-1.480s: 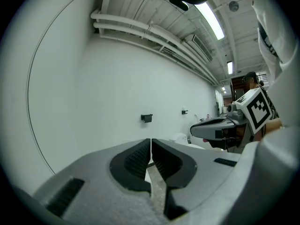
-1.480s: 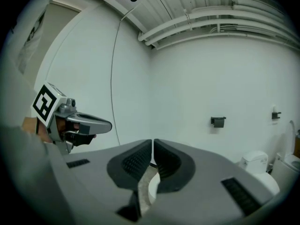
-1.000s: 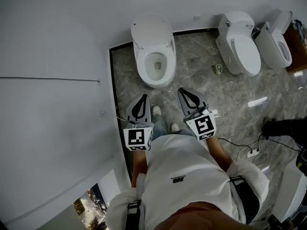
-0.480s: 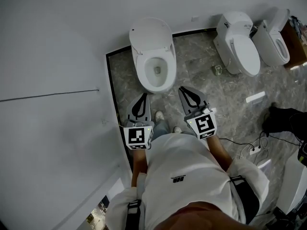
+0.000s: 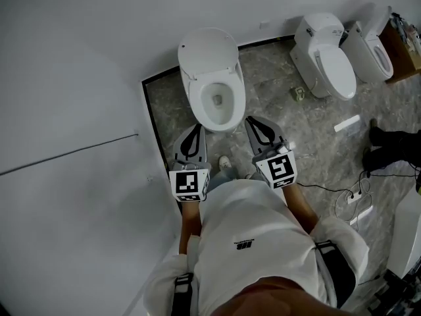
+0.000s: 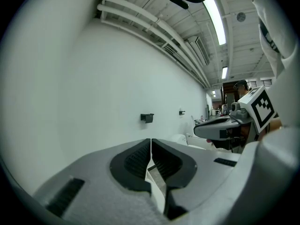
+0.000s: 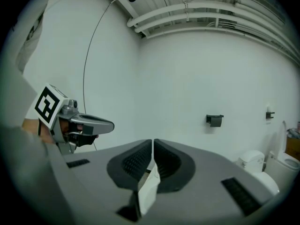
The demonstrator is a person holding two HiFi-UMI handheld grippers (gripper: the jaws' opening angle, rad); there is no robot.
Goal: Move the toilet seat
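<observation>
While I stood facing the toilet (image 5: 195,99), I had both grippers out side by side near the front of its bowl, left gripper (image 5: 195,130) and right gripper (image 5: 252,121), touching nothing. Fingers on both were pinched fully together with nothing in them. Toilet seat (image 5: 208,48) was flipped up toward the wall, well clear of my fingers, with the bowl open below it. Two more toilets (image 5: 327,56) sat off to my right on the marble floor (image 5: 276,71).

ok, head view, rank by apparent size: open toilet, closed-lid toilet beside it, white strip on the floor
1. open toilet, lid up.
2. closed-lid toilet: close call, and it sits farther from the camera.
3. white strip, far smaller.
</observation>
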